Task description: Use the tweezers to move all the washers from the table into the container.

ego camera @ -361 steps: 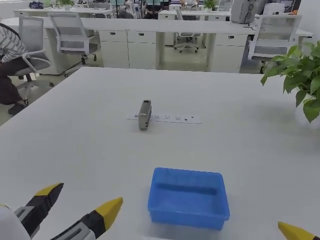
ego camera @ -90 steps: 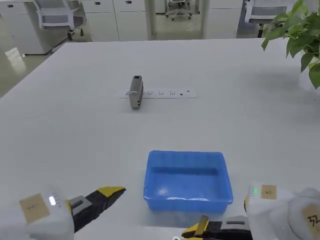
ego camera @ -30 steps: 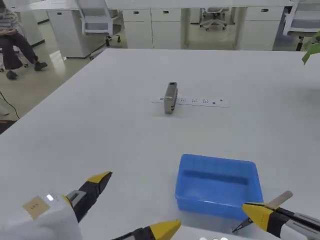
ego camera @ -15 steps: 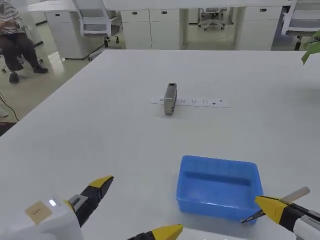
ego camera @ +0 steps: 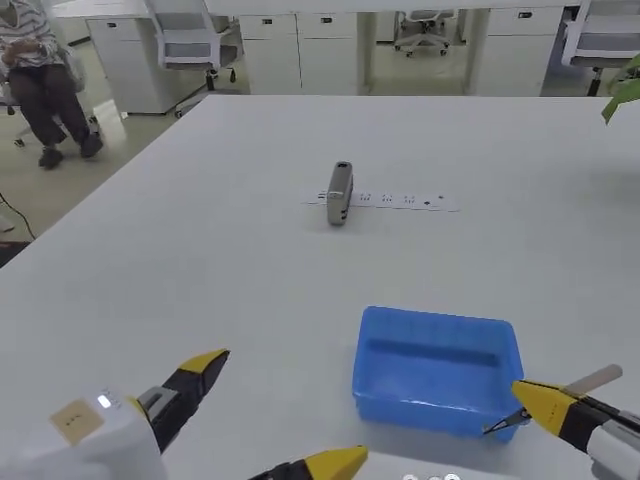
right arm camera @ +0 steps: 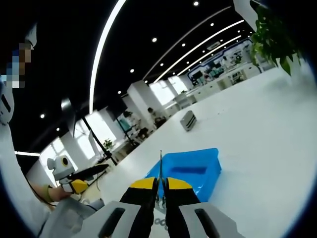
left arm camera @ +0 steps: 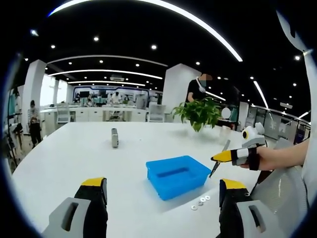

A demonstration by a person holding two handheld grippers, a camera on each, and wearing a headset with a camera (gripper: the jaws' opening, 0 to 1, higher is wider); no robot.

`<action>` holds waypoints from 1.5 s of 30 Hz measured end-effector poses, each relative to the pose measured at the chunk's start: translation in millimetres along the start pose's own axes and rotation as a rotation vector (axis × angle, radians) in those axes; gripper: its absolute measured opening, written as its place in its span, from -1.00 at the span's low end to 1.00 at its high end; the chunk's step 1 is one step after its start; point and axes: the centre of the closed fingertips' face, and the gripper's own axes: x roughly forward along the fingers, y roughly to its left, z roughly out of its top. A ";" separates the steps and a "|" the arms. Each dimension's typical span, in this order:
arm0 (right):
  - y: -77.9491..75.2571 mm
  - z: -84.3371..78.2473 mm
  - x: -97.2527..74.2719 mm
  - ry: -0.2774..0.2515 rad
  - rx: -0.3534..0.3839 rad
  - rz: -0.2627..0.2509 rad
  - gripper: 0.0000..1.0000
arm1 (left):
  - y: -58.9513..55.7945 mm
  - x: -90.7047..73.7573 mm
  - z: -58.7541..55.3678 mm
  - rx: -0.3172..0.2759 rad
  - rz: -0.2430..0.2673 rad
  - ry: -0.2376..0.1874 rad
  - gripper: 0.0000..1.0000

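**A:** Washers (left arm camera: 200, 202), where do they lie?

**B:** On the white table (ego camera: 200, 270). They form a small cluster just outside the blue container (ego camera: 432, 408), off its near wall.

**A:** And the tweezers?

**B:** The tweezers (right arm camera: 160, 168) are pinched between the jaws of the right gripper (right arm camera: 161, 184), which are closed tight on them. In the head view their thin tips sit just beside the container's near right corner. I cannot tell whether they carry a washer.

**A:** The left gripper?

**B:** The left gripper (ego camera: 280, 410) has its jaws spread wide with nothing between them. It hovers low over the table, to the near left of the container and apart from it.

**A:** Anything farther back?

**B:** A grey adapter (ego camera: 341, 192) stands on the end of a flat power strip (ego camera: 395, 201), well beyond the container.
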 end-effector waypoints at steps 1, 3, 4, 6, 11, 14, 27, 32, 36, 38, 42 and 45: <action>-0.3 0.0 0.0 0.000 0.000 -0.001 -0.94 | -0.4 0.1 -0.5 0.002 -0.002 0.003 0.92; -0.3 0.3 -0.2 -0.001 0.000 -0.002 -0.94 | -1.2 0.5 -1.2 0.004 -0.006 0.007 0.92; -0.4 0.8 -0.4 -0.003 0.000 -0.002 -0.94 | -1.2 0.4 -1.4 0.006 -0.005 0.008 0.92; -0.3 0.6 -0.5 -0.003 0.003 -0.002 -0.94 | -0.5 0.4 -1.5 0.008 -0.003 0.008 0.91; 0.3 0.6 -0.1 -0.005 0.004 0.000 -0.94 | -0.4 0.2 -0.9 0.003 -0.002 0.005 0.91; 0.7 0.4 -0.2 -0.004 0.004 0.000 -0.94 | -0.1 0.2 -1.6 0.007 -0.001 0.009 0.91; -1.8 15.4 -8.6 -0.085 0.005 -0.021 -0.94 | 1.2 -2.9 8.1 -0.016 -0.004 -0.048 0.90; -3.7 18.0 -9.4 -0.099 0.010 -0.028 -0.94 | 1.1 -2.5 7.5 -0.022 -0.005 -0.045 0.91; -4.2 18.6 -9.4 -0.102 0.013 -0.029 -0.94 | -0.4 -3.4 12.0 -0.033 -0.014 -0.072 0.91; -4.1 18.4 -9.3 -0.101 0.014 -0.028 -0.94 | 1.7 -3.5 9.8 -0.037 -0.005 -0.061 0.91; -4.5 18.0 -8.7 -0.101 0.016 -0.028 -0.94 | 2.3 -3.9 12.1 -0.037 -0.001 -0.073 0.91; -4.7 17.8 -8.2 -0.100 0.017 -0.026 -0.94 | 3.6 -4.0 11.3 -0.043 0.004 -0.069 0.90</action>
